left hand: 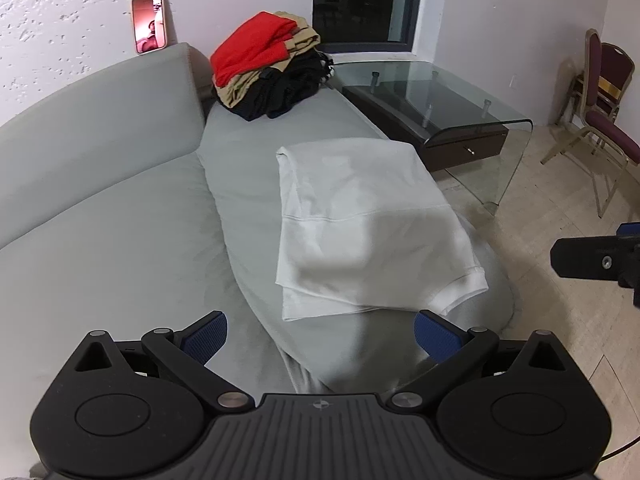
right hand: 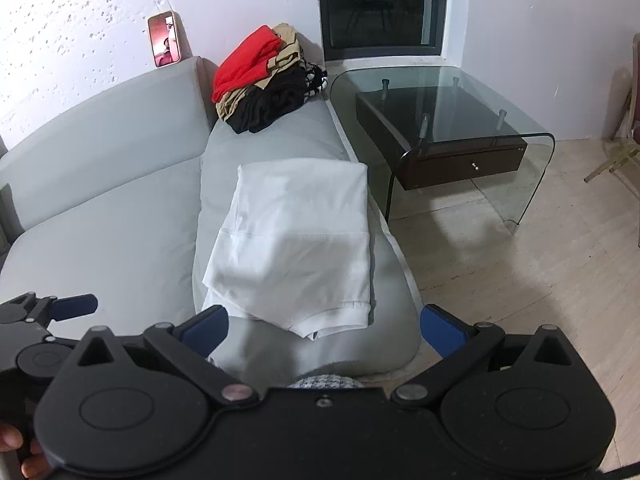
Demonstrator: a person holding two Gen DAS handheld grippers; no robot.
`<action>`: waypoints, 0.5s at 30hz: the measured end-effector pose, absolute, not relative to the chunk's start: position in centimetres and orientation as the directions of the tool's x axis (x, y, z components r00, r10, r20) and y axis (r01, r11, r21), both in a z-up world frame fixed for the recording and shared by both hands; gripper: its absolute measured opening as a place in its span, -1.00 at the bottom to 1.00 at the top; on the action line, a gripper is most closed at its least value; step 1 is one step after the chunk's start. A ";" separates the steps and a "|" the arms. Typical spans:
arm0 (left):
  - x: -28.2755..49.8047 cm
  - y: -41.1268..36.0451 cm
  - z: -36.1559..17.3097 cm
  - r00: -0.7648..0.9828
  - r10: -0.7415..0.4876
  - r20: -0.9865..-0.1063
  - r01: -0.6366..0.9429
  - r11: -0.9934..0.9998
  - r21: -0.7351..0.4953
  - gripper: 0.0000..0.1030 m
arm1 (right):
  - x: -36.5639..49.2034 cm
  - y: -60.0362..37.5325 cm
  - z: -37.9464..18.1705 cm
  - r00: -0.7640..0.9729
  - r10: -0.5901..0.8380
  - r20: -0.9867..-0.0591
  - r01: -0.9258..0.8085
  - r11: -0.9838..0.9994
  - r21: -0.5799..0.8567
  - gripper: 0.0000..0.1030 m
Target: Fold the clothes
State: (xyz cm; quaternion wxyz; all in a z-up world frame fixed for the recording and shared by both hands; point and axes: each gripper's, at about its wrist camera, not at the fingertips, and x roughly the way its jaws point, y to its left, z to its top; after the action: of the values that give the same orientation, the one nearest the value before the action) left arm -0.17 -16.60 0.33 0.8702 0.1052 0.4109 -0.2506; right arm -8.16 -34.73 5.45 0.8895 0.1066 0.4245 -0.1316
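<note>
A white garment [left hand: 360, 224] lies on the seat of the grey sofa [left hand: 100, 208], doubled over into a rough rectangle with a ribbed hem or cuff showing at its near right corner; its edges are not fully squared. At the far end of the seat sits a pile of clothes [left hand: 268, 68], red on top, tan and black beneath, stacked but loosely. The left gripper [left hand: 320, 334] hangs short of the garment's near edge with its jaws spread wide and nothing between them; the right gripper [right hand: 324, 330] stands likewise, spread and empty, its tips just over the garment's near edge. Judgement: the white piece is folded at least once, and the scene fits either a further fold to come or a finished piece awaiting transfer to the pile; the pictures do not settle which. The left view alone shows chairs [left hand: 600, 112] against the far wall and the right gripper's tip at its edge. The right view alone shows the left gripper from the side, part of a hand [right hand: 16, 452] at the lower corner, and a drawer knob on the glass table [right hand: 440, 80]. A phone [right hand: 165, 39] leans on the sofa back; its screen is too small to read.
</note>
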 end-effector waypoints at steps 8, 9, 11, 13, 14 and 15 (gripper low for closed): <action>0.2 -17.2 -0.3 0.511 -0.363 -0.779 0.533 0.845 -0.044 0.91 | -8.0 -34.5 5.1 0.599 -0.131 -0.790 0.310 0.947 0.078 1.00; 0.2 -17.3 -0.4 0.507 -0.366 -0.780 0.535 0.844 -0.047 0.92 | -8.0 -34.4 5.1 0.598 -0.130 -0.791 0.309 0.948 0.078 1.00; 0.2 -17.4 -0.5 0.509 -0.365 -0.779 0.538 0.842 -0.043 0.92 | -7.9 -34.4 5.0 0.597 -0.128 -0.792 0.308 0.948 0.079 1.00; 0.3 -17.4 -0.5 0.507 -0.367 -0.780 0.540 0.840 -0.044 0.92 | -7.8 -34.4 5.0 0.595 -0.125 -0.794 0.306 0.949 0.080 1.00; 0.3 -17.5 -0.6 0.510 -0.363 -0.780 0.539 0.842 -0.039 0.92 | -7.8 -34.3 4.9 0.594 -0.124 -0.795 0.304 0.949 0.079 1.00; 0.3 -17.5 -0.6 0.513 -0.358 -0.780 0.537 0.843 -0.034 0.93 | -7.8 -34.3 4.9 0.593 -0.124 -0.795 0.304 0.949 0.079 1.00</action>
State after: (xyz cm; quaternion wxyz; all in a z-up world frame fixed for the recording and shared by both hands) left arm 0.25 -17.54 -0.57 0.8631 0.1065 0.4201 -0.2593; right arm -7.79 -34.33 4.91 0.8865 0.1037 0.4346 -0.1207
